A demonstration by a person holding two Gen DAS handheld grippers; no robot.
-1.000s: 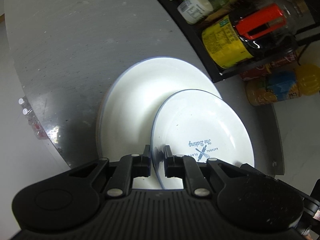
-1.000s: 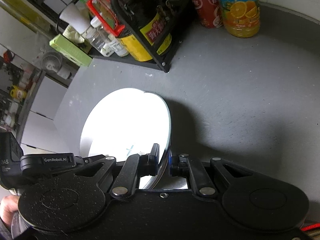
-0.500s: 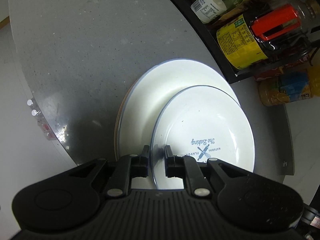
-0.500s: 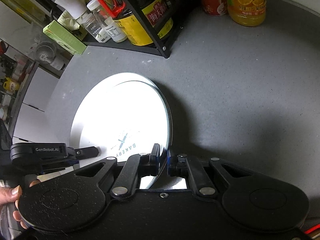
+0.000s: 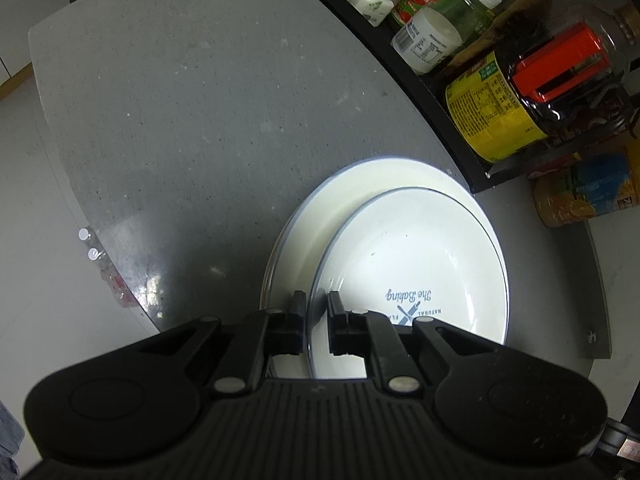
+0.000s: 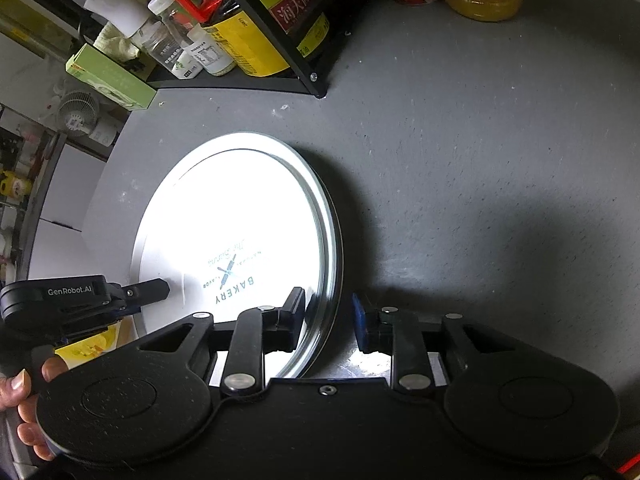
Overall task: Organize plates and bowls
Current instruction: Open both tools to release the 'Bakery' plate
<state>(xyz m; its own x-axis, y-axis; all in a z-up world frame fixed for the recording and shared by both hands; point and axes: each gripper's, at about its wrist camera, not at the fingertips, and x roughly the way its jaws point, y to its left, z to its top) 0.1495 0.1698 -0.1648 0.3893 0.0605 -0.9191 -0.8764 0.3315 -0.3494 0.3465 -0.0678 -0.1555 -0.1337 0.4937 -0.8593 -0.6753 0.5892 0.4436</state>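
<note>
On the left, the left tool [image 5: 318,312] stayed pinched on the near rim of the smaller printed plate [image 5: 416,264], exactly as it had been half a second and a full second before; its two fingers stood close together with the thin rim between them. That plate lay inside the larger white plate [image 5: 320,216], which rested on the grey counter [image 5: 200,100] just in front of the black condiment rack [image 5: 460,152] with its bottles. Compared with the earlier frames, the smaller plate sat flatter and more nested in the big one, its edge no longer raised clear of it.

Further right, the change was plain. The right tool [image 6: 328,320], which had clamped the opposite rim of the plate a moment earlier, now stood with its jaws spread wide: one finger [image 6: 294,308] remained over the plate's surface, the other, blue-padded, had swung out over the bare counter, with the rim between them and untouched by the outer one. From the right wrist view the printed plate [image 6: 240,240] lay bright and level on the stack, and the left tool [image 6: 148,290] could be seen gripping the far side, a person's hand [image 6: 24,400] behind it.

My reading was that the plate had just been set down and was being let go, right side first. What remained for this piece looked to be the left tool's release and both tools backing away without nudging the stack.
</note>
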